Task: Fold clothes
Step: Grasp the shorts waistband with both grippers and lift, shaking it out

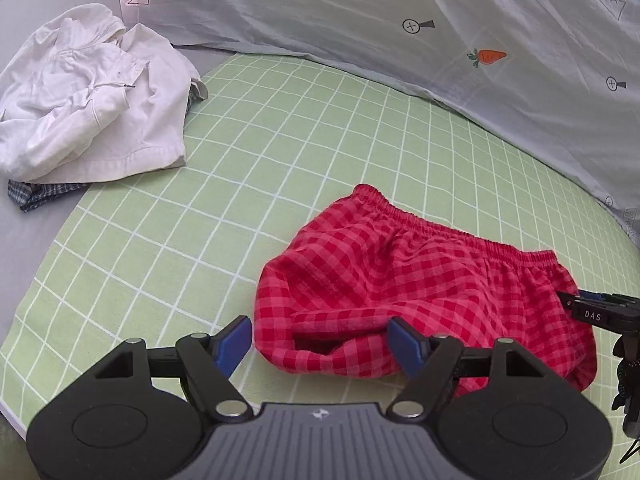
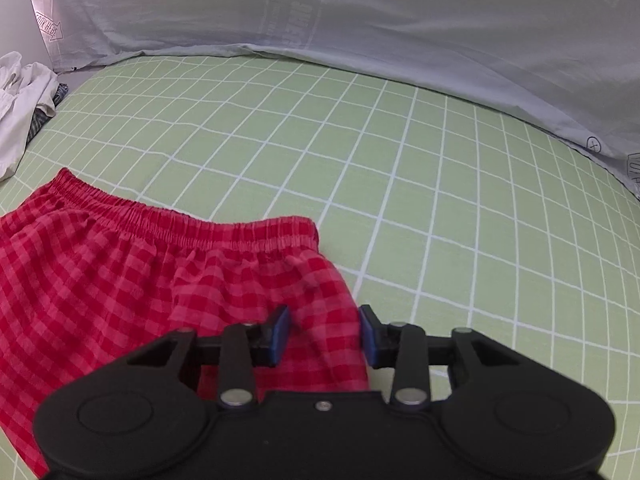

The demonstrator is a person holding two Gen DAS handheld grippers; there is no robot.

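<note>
Red checked shorts [image 1: 420, 284] with an elastic waistband lie on the green grid sheet [image 1: 280, 152]. My left gripper [image 1: 320, 342] is open, its blue pads on either side of the shorts' folded near-left edge. The shorts also show in the right wrist view [image 2: 120, 280]. My right gripper [image 2: 325, 334] is open, low over the shorts' right side edge, with cloth between the pads. The right gripper also shows at the right edge of the left wrist view [image 1: 600, 314].
A crumpled white garment [image 1: 88, 96] lies on a dark checked one [image 1: 36, 196] at the far left. A pale grey printed cloth [image 1: 440, 20] with a carrot motif hangs along the back. Grey surface [image 1: 16, 248] borders the sheet on the left.
</note>
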